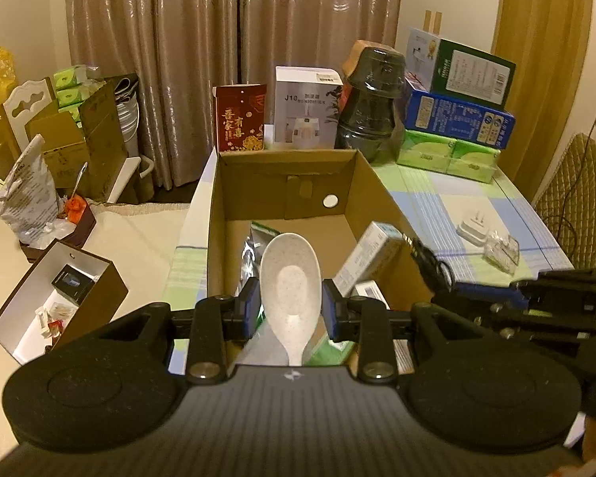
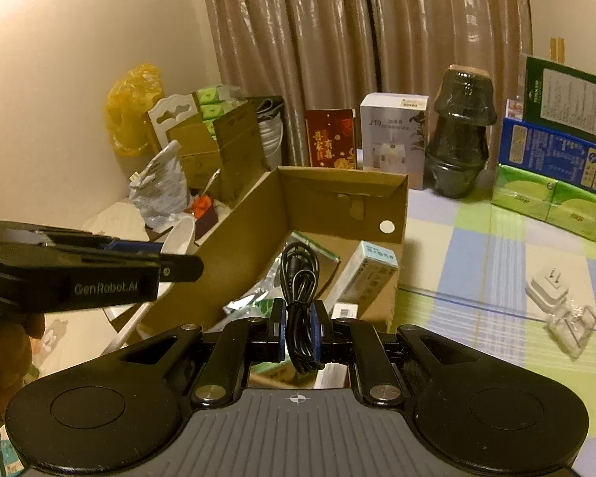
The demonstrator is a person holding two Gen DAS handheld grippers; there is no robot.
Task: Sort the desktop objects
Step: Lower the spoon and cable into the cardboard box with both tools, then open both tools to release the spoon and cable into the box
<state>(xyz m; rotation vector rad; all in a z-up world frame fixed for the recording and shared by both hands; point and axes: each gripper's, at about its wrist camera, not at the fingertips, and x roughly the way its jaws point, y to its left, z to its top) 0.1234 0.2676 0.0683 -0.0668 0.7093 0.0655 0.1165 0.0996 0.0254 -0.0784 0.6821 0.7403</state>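
Beige pleated curtains (image 1: pixel 234 59) are hanging behind a table (image 1: pixel 476 206) covered in a pale checked cloth of green, blue and cream. An open cardboard box (image 1: pixel 381 198) is sitting on the table, its brown walls plain and matte, with one round white sticker on the far wall.

The left gripper (image 1: pixel 290 304) is hovering over the box's near end, its jaws closed on a spoon (image 1: pixel 290 278). The spoon is white with fine speckles, smooth and hard-looking, its broad oval bowl facing up and away and its handle tapering back toward the camera. The blue pads are pressing the bowl's two sides.

The right gripper (image 2: pixel 297 324) is also hovering over the near end of the box, jaws narrowly closed on a cable (image 2: pixel 300 290). The cable is black, thin and rubbery, bundled into long loops, with one barrel plug sticking up at the top.

Inside the box, one small white carton (image 1: pixel 367 258) is leaning against the right wall, and a silvery foil pouch (image 1: pixel 254 250) is lying on the floor.

Out on the cloth to the right, one white plug adapter (image 2: pixel 546 288) is lying just beside a clear plastic case (image 2: pixel 572 326). Along the table's back edge are standing one red box (image 1: pixel 240 119), one white box (image 1: pixel 306 109) and a dark glossy stack of pots (image 1: pixel 371 103). Two green tissue packs (image 1: pixel 449 157) are lying under a blue box (image 1: pixel 457 117).
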